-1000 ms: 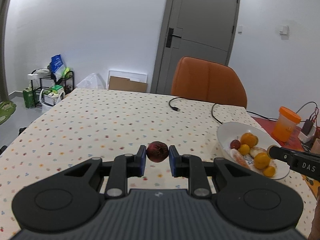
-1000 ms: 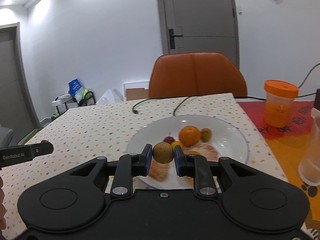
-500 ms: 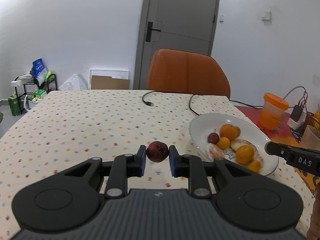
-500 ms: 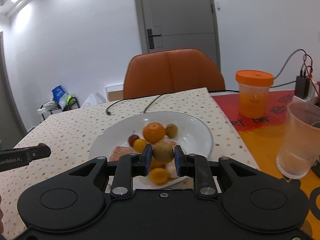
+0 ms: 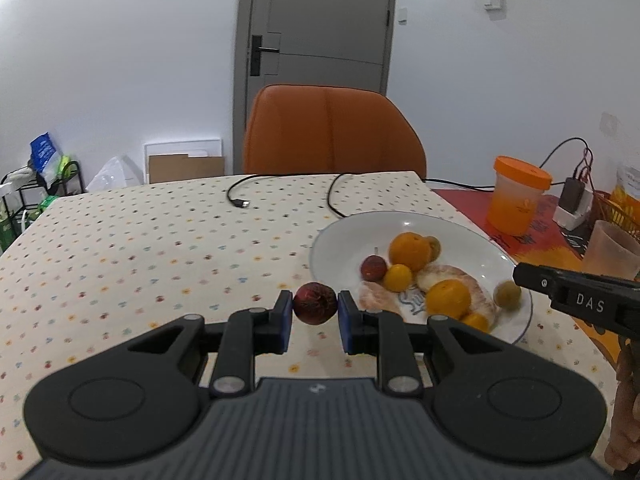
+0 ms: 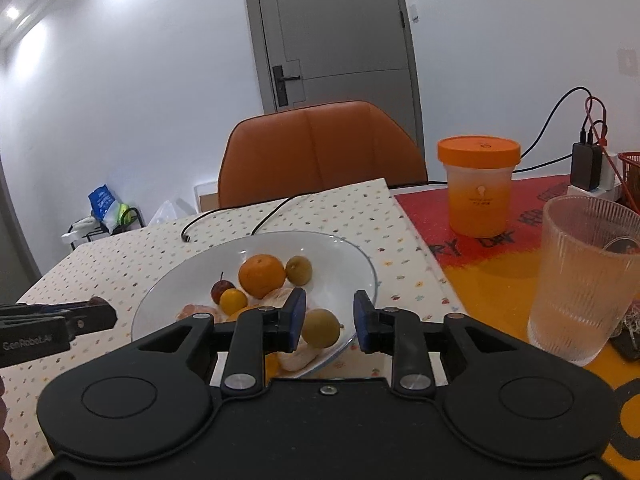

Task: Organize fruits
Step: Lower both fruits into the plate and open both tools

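Right gripper fingers now spread, green-brown fruit released onto plate.

Black left tongs with blue pads, silver screws, ribbed grey housing, right tongs lettered "DAS"

Even, soft indoor light fills both views. Ceiling lights glare at the right wrist view's upper left. Fisheye distortion bends the edges, and corners darken.

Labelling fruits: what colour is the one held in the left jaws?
Dark red, slightly mottled fruit, clamped in the left gripper; clearest in the left wrist view.
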Demonstrator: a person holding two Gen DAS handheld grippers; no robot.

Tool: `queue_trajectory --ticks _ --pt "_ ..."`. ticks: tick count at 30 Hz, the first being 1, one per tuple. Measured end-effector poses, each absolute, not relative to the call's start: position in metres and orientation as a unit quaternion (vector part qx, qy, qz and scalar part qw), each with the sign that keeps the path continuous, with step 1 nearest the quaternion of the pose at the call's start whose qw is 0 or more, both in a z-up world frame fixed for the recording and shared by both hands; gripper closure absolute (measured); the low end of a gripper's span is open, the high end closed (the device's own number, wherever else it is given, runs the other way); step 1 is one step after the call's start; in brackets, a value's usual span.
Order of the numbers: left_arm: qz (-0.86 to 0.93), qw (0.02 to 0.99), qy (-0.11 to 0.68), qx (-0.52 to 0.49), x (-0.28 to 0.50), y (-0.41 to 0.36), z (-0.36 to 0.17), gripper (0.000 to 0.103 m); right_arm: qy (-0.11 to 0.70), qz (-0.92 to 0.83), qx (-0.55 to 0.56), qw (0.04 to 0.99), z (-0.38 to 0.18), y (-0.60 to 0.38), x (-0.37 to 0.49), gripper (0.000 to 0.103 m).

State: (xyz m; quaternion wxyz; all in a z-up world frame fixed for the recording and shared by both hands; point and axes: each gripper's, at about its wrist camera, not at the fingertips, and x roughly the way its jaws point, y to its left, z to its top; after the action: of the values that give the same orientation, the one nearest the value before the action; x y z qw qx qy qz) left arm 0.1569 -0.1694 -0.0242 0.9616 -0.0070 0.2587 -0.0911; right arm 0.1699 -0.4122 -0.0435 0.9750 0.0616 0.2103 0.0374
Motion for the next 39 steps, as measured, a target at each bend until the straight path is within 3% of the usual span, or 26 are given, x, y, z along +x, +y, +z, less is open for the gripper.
queue_trajectory --ticks 19,22,36,39 --pt "-0.15 0.952 0.266 0.021 0.16 -0.22 -0.024 0.08 0.215 0.046 0.099 0.971 -0.047 -0.423 0.151 0.075" --pt "-0.161 0.951 0.261 0.027 0.156 -0.223 -0.02 0.076 0.215 0.046 0.101 0.97 -0.046 -0.423 0.15 0.075" --pt "-0.122 0.953 0.276 0.011 0.145 -0.188 -0.014 0.076 0.218 0.058 0.108 0.968 -0.041 -0.41 0.143 0.075" --pt "-0.114 0.954 0.276 0.004 0.141 -0.179 -0.011 0.075 0.223 0.061 0.106 0.967 -0.038 -0.405 0.141 0.068"
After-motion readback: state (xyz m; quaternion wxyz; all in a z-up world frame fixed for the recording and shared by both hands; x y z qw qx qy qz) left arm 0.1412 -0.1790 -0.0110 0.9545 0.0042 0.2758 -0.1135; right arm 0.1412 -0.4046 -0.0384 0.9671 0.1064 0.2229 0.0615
